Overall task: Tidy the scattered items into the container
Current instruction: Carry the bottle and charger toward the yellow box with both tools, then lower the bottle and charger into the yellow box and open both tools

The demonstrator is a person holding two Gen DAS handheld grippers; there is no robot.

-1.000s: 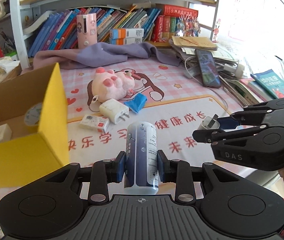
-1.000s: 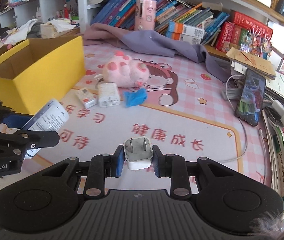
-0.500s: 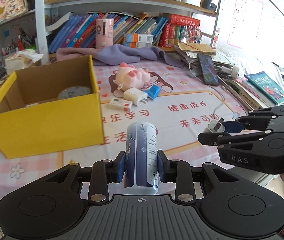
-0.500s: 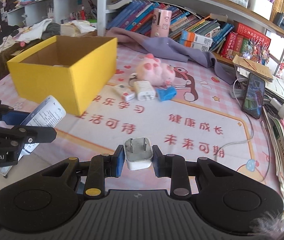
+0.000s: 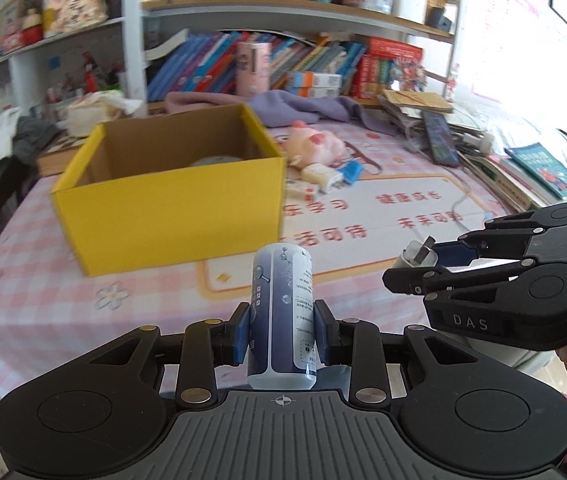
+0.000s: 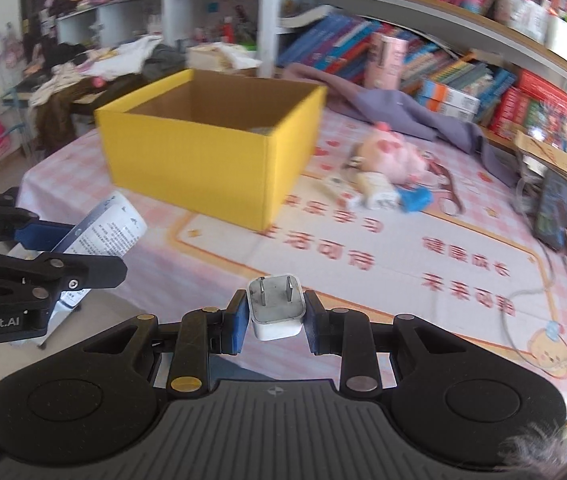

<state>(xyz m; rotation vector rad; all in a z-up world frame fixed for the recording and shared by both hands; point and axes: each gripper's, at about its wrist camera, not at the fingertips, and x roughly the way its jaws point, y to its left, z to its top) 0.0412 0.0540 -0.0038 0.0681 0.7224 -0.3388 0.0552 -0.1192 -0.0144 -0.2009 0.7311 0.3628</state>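
Open yellow cardboard box (image 5: 171,208) sits on the pink checked tablecloth (image 5: 43,312); a round flat item lies inside, unclear what. Left gripper (image 5: 281,334): fingers clamped on an upright blue-and-white cylindrical bottle (image 5: 281,316), held short of the box. Right gripper (image 6: 275,316): fingers clamped on a white two-prong charger plug (image 6: 275,306), prongs forward. Beyond the box lie a pink plush toy (image 6: 387,152), a second white charger (image 6: 375,192) and a small blue item (image 6: 415,198).

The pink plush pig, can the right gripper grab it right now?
Probably not: the right gripper is shut on a white charger plug, and the pink plush pig lies beyond the yellow box.
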